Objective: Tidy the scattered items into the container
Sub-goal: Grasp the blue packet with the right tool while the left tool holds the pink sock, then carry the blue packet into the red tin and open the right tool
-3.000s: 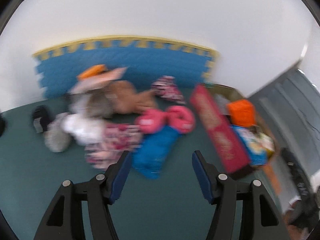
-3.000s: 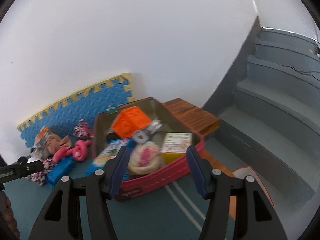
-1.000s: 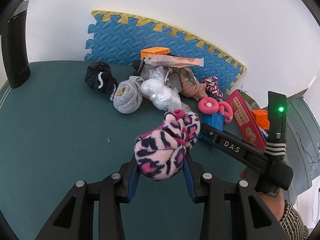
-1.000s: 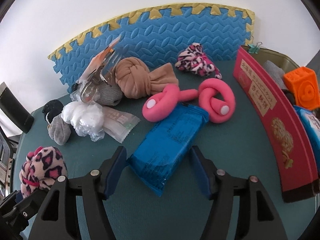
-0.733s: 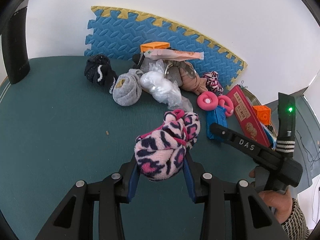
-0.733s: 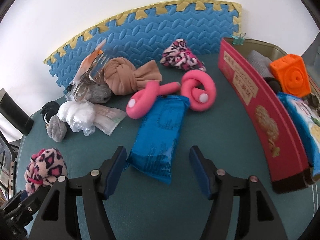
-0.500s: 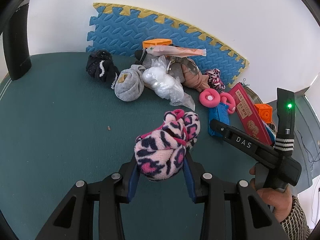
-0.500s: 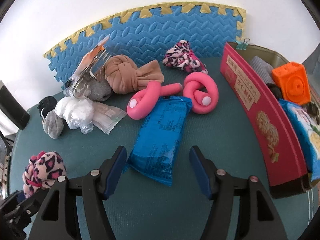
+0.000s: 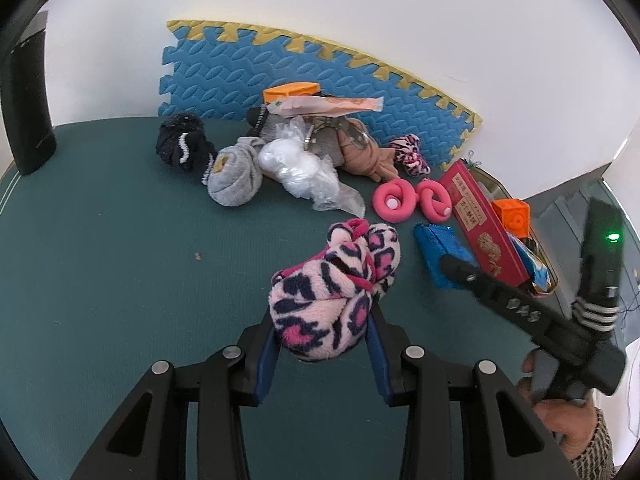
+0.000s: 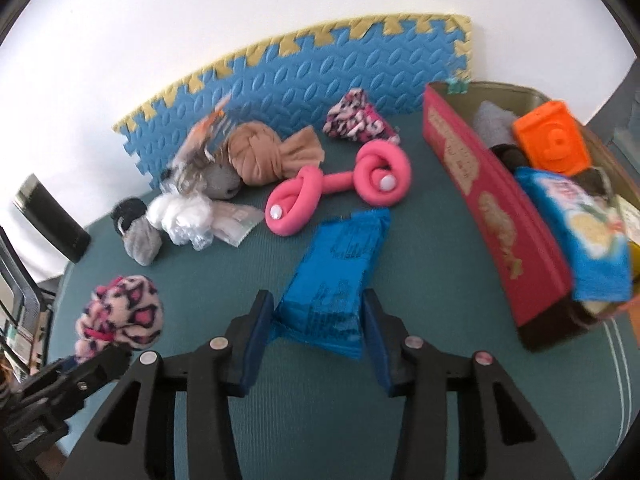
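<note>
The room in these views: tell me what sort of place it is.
Probably a home play corner by a staircase: a blue foam puzzle mat leans on the white wall, socks and a pink toy litter the green floor mat, and grey steps rise beside the container.

Blue foam mat leans against white wall; black stand left.

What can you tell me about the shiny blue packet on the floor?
The blue packet is a long, flat wrapper of crinkly, shiny plastic with dark print, sealed at its ends. It lies flat on the green mat, pointing from the right claw toward the pink knotted toy. Its near end sits between the claw's blue pads, which look closed against its sides or very nearly. The red box is off to its right, not touching it.
</note>
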